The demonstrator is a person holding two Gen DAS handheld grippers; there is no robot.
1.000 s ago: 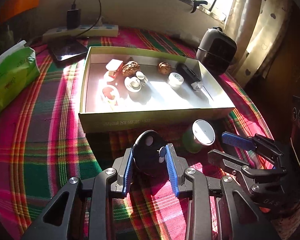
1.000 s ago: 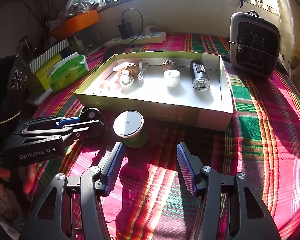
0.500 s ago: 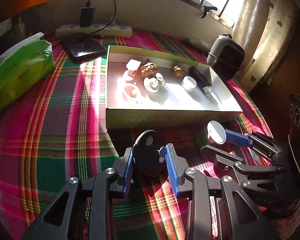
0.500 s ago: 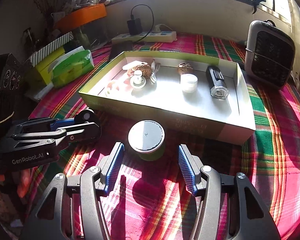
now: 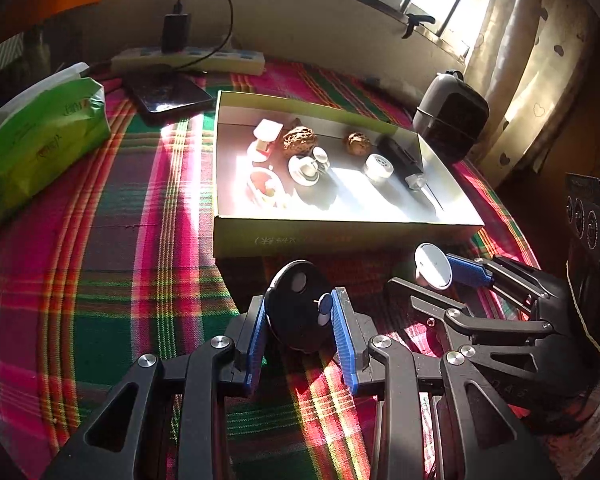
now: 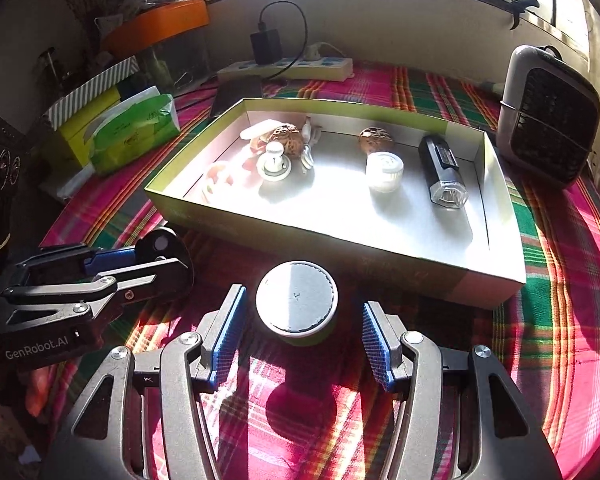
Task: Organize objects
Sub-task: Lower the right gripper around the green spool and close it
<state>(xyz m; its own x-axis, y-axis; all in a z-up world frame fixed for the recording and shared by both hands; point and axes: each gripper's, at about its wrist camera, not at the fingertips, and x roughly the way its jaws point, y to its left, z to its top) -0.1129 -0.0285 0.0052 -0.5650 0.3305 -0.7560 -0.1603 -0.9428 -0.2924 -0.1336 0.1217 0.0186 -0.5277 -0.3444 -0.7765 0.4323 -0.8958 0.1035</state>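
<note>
Two hand-held grippers: left (image 5: 299, 322) clamps black disc (image 5: 298, 312), right (image 6: 300, 330) straddles green jar (image 6: 297, 304).

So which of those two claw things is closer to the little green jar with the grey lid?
Right. The right gripper has the jar between its open jaws, not touching. The left gripper sits off to the side, clamped on a black disc.

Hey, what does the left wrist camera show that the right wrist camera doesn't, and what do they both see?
Only the left wrist view shows the curtain and the face of the black disc clamped in the left hand-held gripper. Only the right wrist view shows the orange tub and the striped box. Both show the tray, the white-lidded green jar between the open right hand-held gripper's fingers, and the power strip.
</note>
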